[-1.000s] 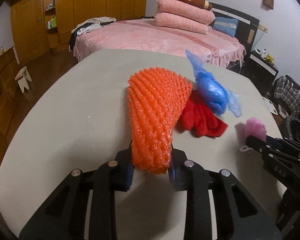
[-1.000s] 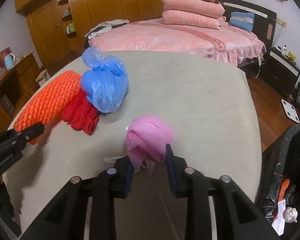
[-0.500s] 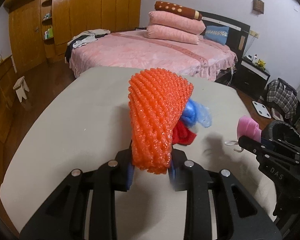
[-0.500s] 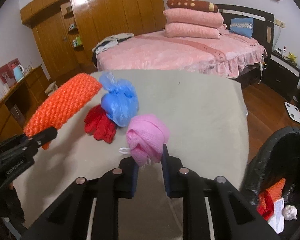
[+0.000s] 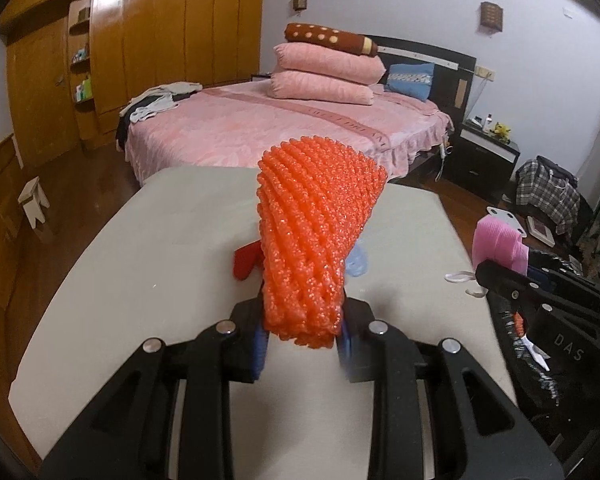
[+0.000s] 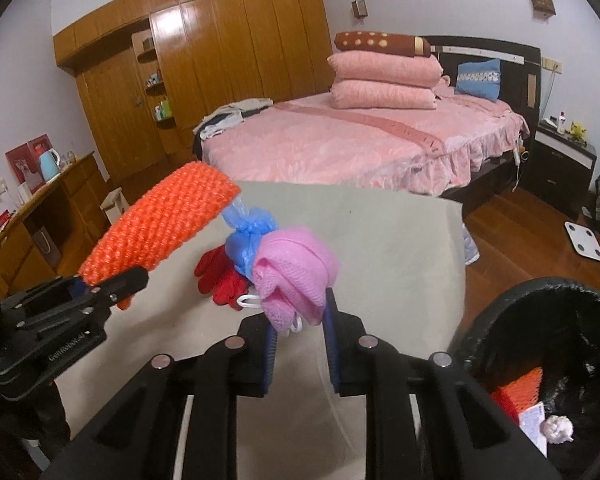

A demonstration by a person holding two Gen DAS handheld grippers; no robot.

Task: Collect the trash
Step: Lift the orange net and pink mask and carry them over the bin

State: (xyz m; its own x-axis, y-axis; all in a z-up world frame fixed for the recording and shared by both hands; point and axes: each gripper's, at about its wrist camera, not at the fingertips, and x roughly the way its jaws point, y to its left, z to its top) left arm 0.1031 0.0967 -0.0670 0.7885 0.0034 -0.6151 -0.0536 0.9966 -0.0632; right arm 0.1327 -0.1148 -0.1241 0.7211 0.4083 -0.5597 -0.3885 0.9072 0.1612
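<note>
My left gripper [image 5: 302, 336] is shut on an orange foam net sleeve [image 5: 316, 236] and holds it upright above the grey table [image 5: 148, 264]. My right gripper [image 6: 300, 320] is shut on a pink mesh net [image 6: 296, 268] with a white loop, lifted off the table. The orange sleeve [image 6: 160, 224] and the left gripper [image 6: 112, 284] show at the left of the right wrist view. The pink net [image 5: 498, 244] shows at the right of the left wrist view. A blue plastic bag [image 6: 248, 236] and a red cloth [image 6: 220, 276] lie on the table.
A black bin-bagged trash can [image 6: 540, 312] stands by the table's right edge, with orange net and paper scraps inside. A pink bed [image 6: 360, 140] lies beyond the table. A wooden wardrobe [image 6: 204, 56] lines the back wall. A white scale [image 6: 584, 240] lies on the floor.
Both grippers have risen from the table with their loads. The right gripper has moved toward the trash can, which now shows larger at the lower right.
</note>
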